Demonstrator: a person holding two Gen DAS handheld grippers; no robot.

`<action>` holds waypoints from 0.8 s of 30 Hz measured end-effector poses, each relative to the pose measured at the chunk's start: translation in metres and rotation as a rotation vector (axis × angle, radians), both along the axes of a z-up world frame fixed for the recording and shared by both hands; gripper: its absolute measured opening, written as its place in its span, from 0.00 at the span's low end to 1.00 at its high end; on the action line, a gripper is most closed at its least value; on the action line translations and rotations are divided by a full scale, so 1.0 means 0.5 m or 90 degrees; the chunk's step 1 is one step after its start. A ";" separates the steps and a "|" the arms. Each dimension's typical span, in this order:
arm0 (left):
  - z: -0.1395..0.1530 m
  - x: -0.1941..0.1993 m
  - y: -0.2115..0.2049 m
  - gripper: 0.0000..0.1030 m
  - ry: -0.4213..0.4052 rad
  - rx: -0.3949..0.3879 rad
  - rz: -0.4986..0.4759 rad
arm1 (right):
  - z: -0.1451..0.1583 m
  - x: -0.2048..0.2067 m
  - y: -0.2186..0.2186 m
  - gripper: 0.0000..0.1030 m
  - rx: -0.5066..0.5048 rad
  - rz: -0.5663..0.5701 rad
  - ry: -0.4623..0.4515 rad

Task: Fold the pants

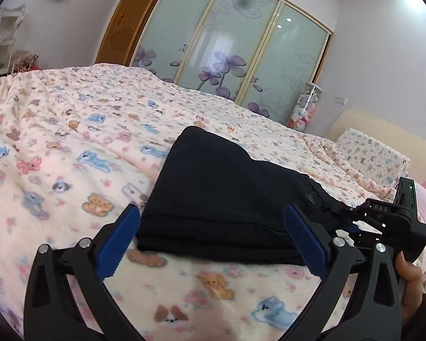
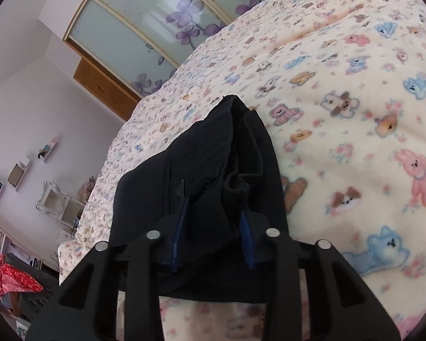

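Black pants [image 2: 201,176] bunch in my clamped right tool [image 2: 213,236]; left tool [image 1: 213,238] gapes, so tugging may undo the fold.

White letters "DAS" on the black body of the right gripper [image 1: 352,221], no other legible text

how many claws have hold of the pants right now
1. The right claw is pinched on the end of the dark pants; the left claw stands wide open at their folded edge, gripping nothing.
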State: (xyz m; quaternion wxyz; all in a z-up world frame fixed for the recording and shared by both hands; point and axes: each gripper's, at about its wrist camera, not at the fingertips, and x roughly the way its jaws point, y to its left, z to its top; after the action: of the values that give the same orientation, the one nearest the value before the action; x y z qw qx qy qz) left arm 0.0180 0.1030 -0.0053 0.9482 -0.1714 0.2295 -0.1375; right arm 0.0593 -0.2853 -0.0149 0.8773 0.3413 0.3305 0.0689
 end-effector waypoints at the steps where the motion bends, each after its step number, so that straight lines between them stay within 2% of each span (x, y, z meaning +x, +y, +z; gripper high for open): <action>1: 0.000 -0.003 0.003 0.98 -0.001 -0.004 0.002 | 0.005 -0.003 0.003 0.31 -0.002 -0.002 -0.002; 9: 0.015 -0.021 0.017 0.98 -0.023 -0.008 0.013 | 0.065 -0.064 0.060 0.28 -0.036 -0.001 -0.050; 12: 0.018 -0.024 0.016 0.98 -0.028 0.002 0.016 | 0.040 -0.079 0.066 0.27 -0.055 -0.019 -0.039; 14: 0.019 -0.024 0.013 0.98 -0.028 0.010 0.014 | -0.001 -0.066 0.047 0.28 -0.059 -0.042 0.004; 15: 0.018 -0.024 0.010 0.98 -0.027 0.016 0.014 | -0.026 -0.056 0.032 0.28 -0.040 -0.048 0.029; 18: 0.015 -0.021 0.001 0.98 -0.021 0.032 0.008 | -0.054 -0.045 0.002 0.33 0.014 -0.039 0.044; 22: 0.016 -0.011 -0.002 0.98 -0.001 0.039 0.000 | -0.029 -0.063 0.002 0.48 -0.003 -0.022 0.039; 24: 0.034 -0.006 0.004 0.98 0.001 0.030 0.000 | -0.003 -0.086 0.004 0.51 -0.046 -0.042 0.016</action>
State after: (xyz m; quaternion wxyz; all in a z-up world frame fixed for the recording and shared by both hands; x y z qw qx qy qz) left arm 0.0151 0.1049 0.0116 0.9518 -0.1490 0.2331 -0.1320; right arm 0.0164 -0.2834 -0.0165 0.8866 0.3208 0.3324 0.0235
